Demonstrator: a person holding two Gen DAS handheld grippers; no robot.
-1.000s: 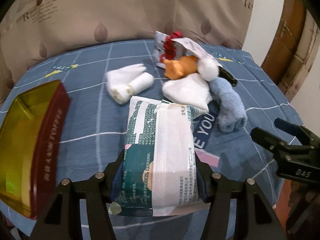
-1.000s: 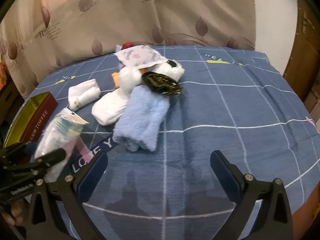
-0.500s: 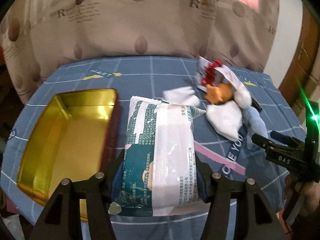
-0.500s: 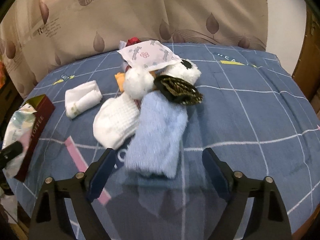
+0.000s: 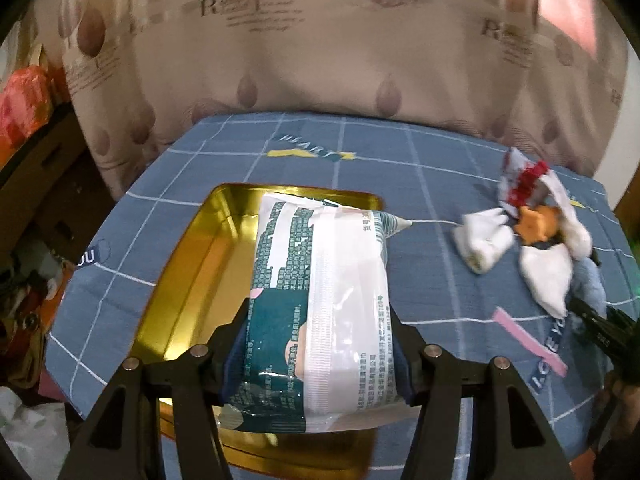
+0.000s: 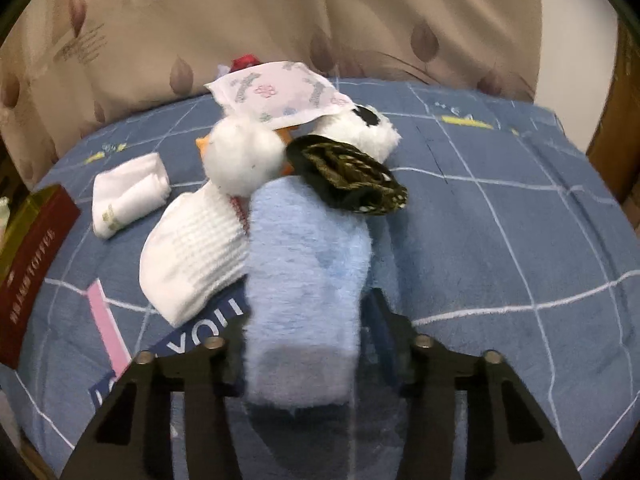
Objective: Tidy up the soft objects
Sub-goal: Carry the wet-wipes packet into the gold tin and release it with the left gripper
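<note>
My left gripper (image 5: 318, 346) is shut on a green and white tissue pack (image 5: 320, 304) and holds it above the open gold tin (image 5: 192, 268), which lies on the blue checked cloth. My right gripper (image 6: 306, 338) has its jaws around the near end of a folded light blue fluffy towel (image 6: 306, 280); I cannot tell whether they press it. Around the towel lie a white sock (image 6: 192, 256), a folded white cloth (image 6: 128, 194), a white pompom (image 6: 242, 158), a dark patterned item (image 6: 348, 178) and a flowered packet (image 6: 280, 94).
The tin's red side (image 6: 32, 264) stands at the left edge of the right wrist view. The pile of soft things (image 5: 532, 236) lies right of the tin. A beige curtain (image 5: 320, 40) hangs behind the table. Clutter (image 5: 24, 304) sits beyond the left edge.
My left gripper has carried the tissue pack left, from over the cloth to above the gold tin. My right gripper has moved forward until its jaws flank the blue towel.
</note>
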